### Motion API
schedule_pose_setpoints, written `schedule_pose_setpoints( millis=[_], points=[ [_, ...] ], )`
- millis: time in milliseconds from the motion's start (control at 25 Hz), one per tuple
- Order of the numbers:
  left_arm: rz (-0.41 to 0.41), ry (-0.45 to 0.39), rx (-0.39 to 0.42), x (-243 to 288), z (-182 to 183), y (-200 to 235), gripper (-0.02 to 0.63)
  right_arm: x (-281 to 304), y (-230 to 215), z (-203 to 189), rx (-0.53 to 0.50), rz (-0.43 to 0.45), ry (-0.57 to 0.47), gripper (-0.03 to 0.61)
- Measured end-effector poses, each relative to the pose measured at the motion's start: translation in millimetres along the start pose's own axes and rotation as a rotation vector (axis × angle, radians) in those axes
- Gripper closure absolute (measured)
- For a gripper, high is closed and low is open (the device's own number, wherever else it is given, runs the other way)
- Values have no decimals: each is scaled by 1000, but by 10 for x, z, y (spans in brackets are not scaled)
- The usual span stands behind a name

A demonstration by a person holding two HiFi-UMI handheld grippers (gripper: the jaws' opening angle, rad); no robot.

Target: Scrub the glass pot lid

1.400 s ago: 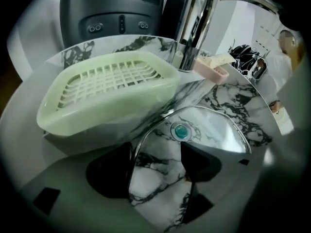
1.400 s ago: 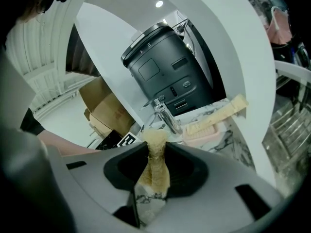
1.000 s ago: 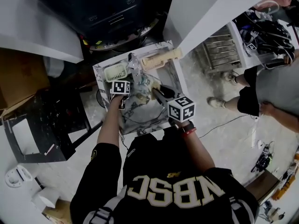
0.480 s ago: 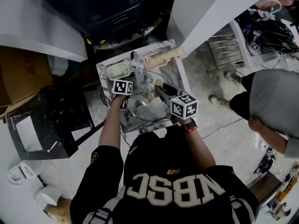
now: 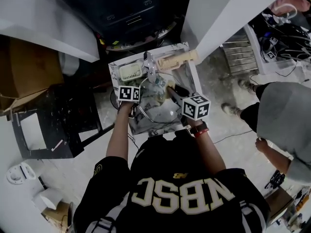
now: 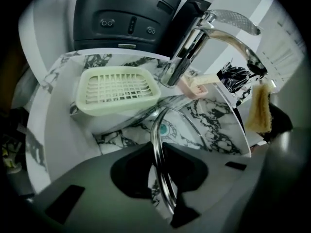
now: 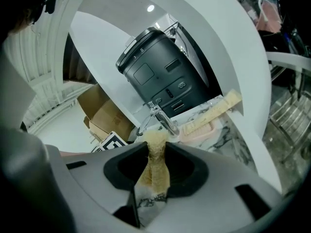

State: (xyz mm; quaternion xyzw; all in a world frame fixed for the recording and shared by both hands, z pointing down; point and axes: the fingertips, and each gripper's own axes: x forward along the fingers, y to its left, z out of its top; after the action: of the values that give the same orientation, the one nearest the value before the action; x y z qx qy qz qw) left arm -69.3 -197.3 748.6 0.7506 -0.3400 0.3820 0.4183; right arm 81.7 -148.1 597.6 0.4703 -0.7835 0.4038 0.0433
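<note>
Marble-veined sink top (image 5: 114, 74) sits below you on a pale floor, with a cardboard box (image 5: 29, 76) well off to its left. At the sink's back left corner rests a pale slotted soap basket (image 6: 119, 89). Your left gripper (image 6: 163, 171) has just been closing its jaws, and they now pinch the metal rim of the glass pot lid (image 6: 156, 149), which stands on edge over the basin; you cannot tell whether its far edge touches the marble. Behind the lid rises the chrome faucet (image 6: 194, 42), and just right of its base lies a cream scrub brush (image 7: 214, 111). Your right gripper (image 7: 154, 178) is clamped on a yellow sponge (image 7: 156, 152), held near the lid's right side but apart from it. Farther right, a bystander in grey (image 5: 284, 115) stands on the floor
</note>
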Motion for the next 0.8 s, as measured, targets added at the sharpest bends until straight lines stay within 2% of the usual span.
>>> schedule_pose_setpoints(
  millis=[240,680,800],
  points=[
    [-17,-19,-11,-173,-113,-61,535,91,118,-90,-25,36,33,465],
    [-113,-108,-225,-548,-294,-123,534,417,172,-510,-101,59,164,465],
    [-136,-140,-255,-650,-350,-150,534,524,224,-602,-139,60,198,465]
  ],
)
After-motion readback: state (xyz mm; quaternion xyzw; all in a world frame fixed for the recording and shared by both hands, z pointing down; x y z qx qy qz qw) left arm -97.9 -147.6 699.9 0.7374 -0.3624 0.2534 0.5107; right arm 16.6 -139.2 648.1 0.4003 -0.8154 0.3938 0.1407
